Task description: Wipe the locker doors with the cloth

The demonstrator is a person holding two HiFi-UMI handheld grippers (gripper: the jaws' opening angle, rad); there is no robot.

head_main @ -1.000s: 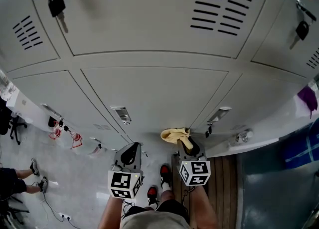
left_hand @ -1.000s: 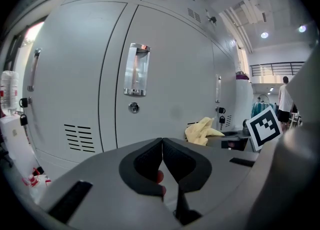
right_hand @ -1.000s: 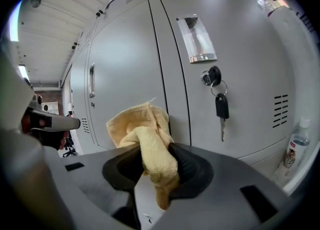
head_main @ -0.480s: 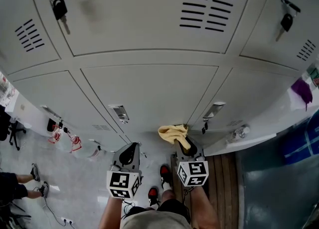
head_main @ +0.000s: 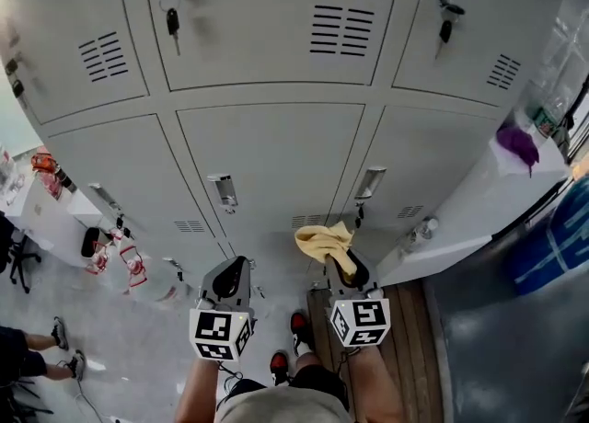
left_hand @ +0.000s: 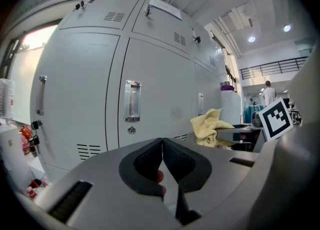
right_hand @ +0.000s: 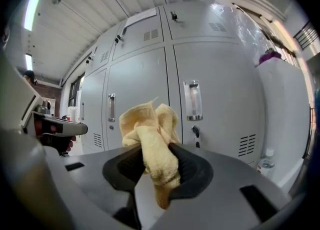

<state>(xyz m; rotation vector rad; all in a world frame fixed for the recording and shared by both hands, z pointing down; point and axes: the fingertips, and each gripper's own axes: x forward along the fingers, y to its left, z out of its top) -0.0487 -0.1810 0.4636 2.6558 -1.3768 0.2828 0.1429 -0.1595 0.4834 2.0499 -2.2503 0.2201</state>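
Right gripper view shows the right gripper (right_hand: 156,160) pinching a crumpled pale-yellow terry cloth (right_hand: 150,136) in front of the grey metal locker doors (head_main: 271,159) — the left gripper (left_hand: 162,144) has its jaws pressed together on nothing.

Bright even indoor light; sharp focus; fisheye warp, dark corners.

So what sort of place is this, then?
Probably a locker area inside a large workplace hall: rows of grey metal lockers with vent slots, keys hanging in their locks, and a high ceiling with lights beyond.
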